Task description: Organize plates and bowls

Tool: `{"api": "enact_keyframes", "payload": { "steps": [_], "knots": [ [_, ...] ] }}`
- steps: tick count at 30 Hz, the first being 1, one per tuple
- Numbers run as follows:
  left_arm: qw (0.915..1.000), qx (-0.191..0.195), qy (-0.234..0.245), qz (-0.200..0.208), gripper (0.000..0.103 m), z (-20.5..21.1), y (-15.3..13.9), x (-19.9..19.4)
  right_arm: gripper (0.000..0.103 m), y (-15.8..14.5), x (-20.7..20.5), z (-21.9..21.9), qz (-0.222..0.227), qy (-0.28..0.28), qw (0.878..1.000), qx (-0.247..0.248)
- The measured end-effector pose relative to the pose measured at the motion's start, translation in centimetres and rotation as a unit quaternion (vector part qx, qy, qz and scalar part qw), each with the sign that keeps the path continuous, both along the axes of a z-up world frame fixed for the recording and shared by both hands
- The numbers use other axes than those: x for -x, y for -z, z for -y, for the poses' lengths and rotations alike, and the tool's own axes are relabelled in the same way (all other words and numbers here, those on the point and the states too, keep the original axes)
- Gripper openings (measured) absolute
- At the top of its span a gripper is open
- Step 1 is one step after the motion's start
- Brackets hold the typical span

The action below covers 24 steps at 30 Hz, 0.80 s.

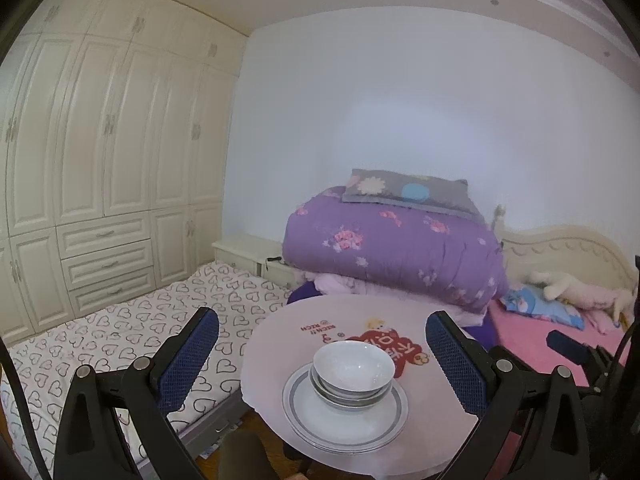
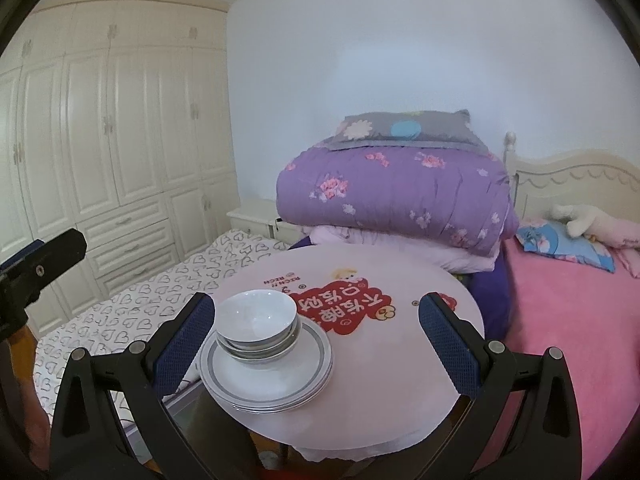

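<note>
Jaws wide apart, empty, both grippers; bowls (image 1: 353, 368) stacked on plates (image 1: 345, 416); table (image 1: 280, 344) print "RICH".

Lower bowls (image 2: 260, 346) mostly hidden inside stack; plate (image 2: 266, 376) count unclear; surface (image 2: 400, 400) near edge cut off behind tongs.

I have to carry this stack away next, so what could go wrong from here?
1. The plates sit near the table edge, on the side toward the heart-print mattress; a nudge could tip them off.
2. The bowls sit off-centre on the plates, so lifting the stack may slide them.
3. Both grippers are open and hold nothing.
</note>
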<state>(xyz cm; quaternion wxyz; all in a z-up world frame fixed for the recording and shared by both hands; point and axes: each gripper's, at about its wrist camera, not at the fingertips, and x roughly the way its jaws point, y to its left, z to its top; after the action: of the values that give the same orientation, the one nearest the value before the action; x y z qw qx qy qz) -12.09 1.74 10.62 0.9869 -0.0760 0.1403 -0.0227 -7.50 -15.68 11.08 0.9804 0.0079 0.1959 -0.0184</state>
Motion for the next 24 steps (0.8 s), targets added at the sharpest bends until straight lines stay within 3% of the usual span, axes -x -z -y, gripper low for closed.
{"api": "enact_keyframes", "payload": {
  "steps": [7,15,24],
  "knots": [
    [1.0000,0.006,-0.002,-0.005,0.102,-0.4,-0.9,-0.7,0.103,-0.1,0.3,-0.2,0.004,0.000,1.000,0.005],
    [0.9996,-0.015,-0.023,-0.001,0.102,0.8,-1.3,-1.0,0.103,0.1,0.5,-0.4,0.004,0.003,1.000,0.010],
    [0.9999,-0.003,0.003,-0.017,0.102,1.3,-0.9,-1.8,0.103,0.1,0.4,-0.4,0.003,0.004,1.000,0.011]
  ]
}}
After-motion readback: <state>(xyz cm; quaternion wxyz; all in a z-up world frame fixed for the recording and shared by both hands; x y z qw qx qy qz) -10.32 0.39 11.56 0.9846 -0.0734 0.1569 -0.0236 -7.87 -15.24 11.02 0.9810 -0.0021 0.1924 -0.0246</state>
